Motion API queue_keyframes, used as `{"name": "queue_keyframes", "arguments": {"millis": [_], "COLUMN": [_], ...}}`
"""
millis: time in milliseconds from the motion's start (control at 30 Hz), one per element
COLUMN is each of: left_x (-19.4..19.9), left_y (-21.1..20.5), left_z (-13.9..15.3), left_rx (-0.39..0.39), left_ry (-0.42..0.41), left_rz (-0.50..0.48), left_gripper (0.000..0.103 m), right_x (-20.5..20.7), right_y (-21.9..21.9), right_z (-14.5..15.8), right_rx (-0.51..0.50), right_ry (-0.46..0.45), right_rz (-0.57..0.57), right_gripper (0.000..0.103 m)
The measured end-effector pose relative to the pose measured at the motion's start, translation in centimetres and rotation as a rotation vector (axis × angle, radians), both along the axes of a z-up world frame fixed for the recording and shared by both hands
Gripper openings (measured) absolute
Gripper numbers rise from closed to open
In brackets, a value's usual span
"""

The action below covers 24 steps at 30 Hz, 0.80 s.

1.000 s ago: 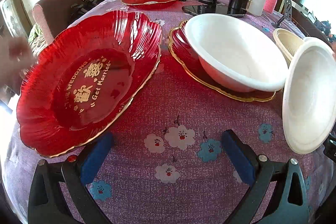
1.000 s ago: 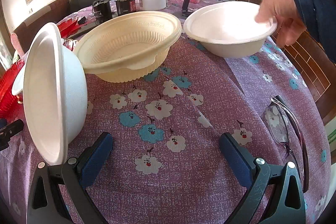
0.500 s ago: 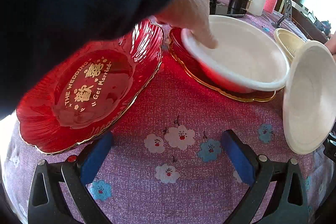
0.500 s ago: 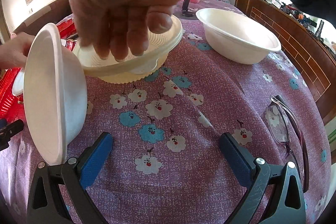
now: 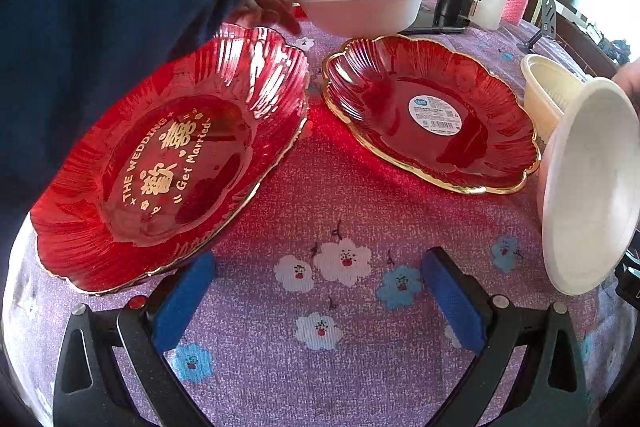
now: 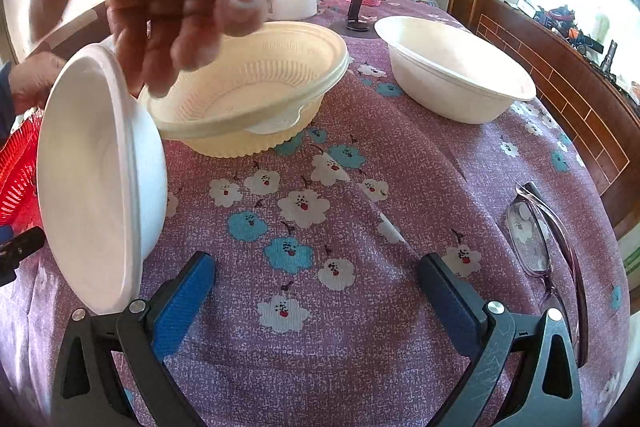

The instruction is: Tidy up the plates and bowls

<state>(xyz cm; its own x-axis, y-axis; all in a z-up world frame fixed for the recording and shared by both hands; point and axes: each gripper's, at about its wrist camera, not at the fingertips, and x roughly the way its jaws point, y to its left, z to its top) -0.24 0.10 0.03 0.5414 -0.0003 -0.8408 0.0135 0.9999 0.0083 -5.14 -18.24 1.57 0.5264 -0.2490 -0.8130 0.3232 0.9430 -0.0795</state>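
Red plate (image 5: 168,163) — gold "THE WEDDING", "Get Married".

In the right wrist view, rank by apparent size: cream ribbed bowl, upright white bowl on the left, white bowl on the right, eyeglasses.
1. Cream ribbed bowl and upright white bowl: similar; the white one is nearer, so unranked.
2. White bowl on the right.
3. Eyeglasses.

The left tool (image 5: 316,301) is held low with its blue fingers (image 5: 182,301) spread wide, nothing between them. The right tool (image 6: 316,301) is likewise held low, fingers (image 6: 448,301) wide apart, nothing gripped.
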Motion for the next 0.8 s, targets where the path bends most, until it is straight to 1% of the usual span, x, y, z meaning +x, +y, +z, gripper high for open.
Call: {"name": "queue_keyframes", "arguments": {"millis": [700, 800], "left_x": [-0.02, 0.23], "left_y": [0.01, -0.43], "left_z": [0.02, -0.10], "left_rx": [-0.001, 0.002], "left_ry": [0.000, -0.006], "left_rz": [0.003, 0.092], "left_gripper": [0.103, 0.103], "right_x": [0.00, -0.04], "right_y": [0.00, -0.07], "right_z": [-0.03, -0.03], "right_rx": [0.000, 0.001], "right_ry": [-0.001, -0.001], "right_rz": [-0.002, -0.003], "right_gripper": [0.102, 0.102]}}
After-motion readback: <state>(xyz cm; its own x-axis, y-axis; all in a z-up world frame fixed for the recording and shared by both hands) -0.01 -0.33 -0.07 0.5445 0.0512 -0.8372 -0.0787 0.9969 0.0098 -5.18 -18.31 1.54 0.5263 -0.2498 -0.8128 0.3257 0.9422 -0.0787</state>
